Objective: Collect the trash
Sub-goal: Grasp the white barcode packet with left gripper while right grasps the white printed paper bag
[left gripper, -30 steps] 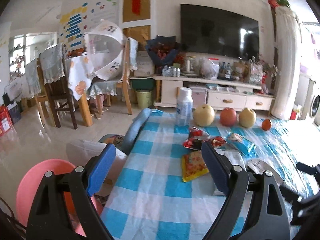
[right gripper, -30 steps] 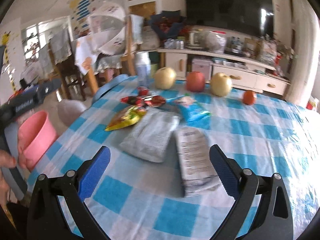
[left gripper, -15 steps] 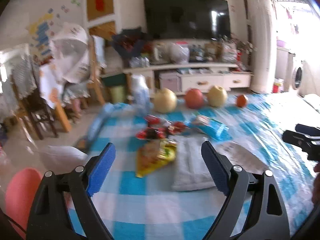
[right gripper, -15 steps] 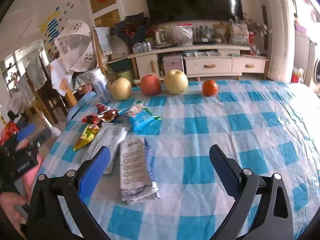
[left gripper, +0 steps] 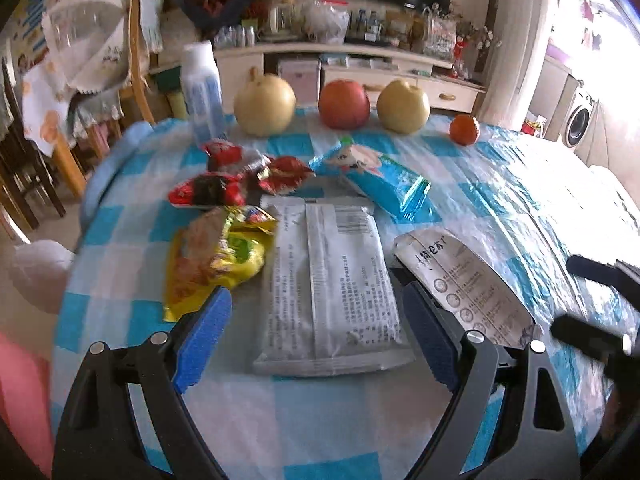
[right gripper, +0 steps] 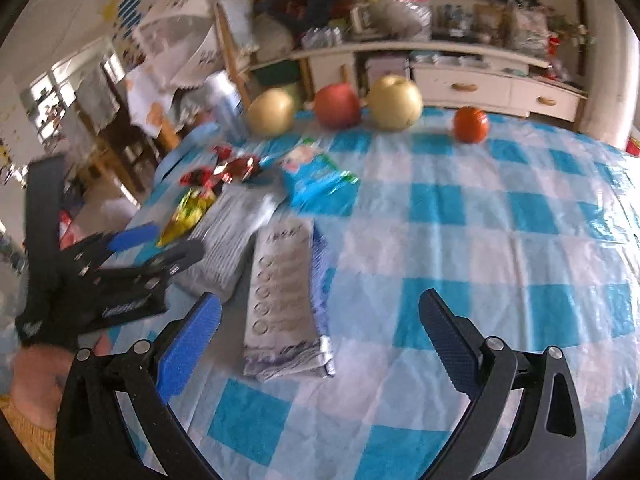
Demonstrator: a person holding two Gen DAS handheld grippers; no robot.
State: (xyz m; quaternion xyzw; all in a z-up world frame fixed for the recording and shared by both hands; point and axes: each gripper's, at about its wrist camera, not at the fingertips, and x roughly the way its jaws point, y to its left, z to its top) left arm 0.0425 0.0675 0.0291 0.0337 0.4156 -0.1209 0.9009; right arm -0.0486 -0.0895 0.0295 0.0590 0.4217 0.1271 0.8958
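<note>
- Trash wrappers lie bunched on the checked tabletop (left gripper: pixel 500 184), toward its left half; a grey packet (left gripper: pixel 328 280) sits between the spread jaws of the left hand-held gripper (left gripper: pixel 316 332), untouched.
- The right hand-held gripper (right gripper: pixel 320 340) hangs released too, a silver packet (right gripper: pixel 284 300) just ahead at 11 o'clock.
- A yellow wrapper (left gripper: pixel 212 260) lies at 10 o'clock of the grey packet, red wrappers (left gripper: pixel 240 180) at 11, a blue wrapper (left gripper: pixel 380 180) at 1.
- Far edge, 12 o'clock: two pears (left gripper: pixel 264 104), an apple (left gripper: pixel 344 104), an orange (left gripper: pixel 464 130), a white bottle (left gripper: pixel 202 88).
</note>
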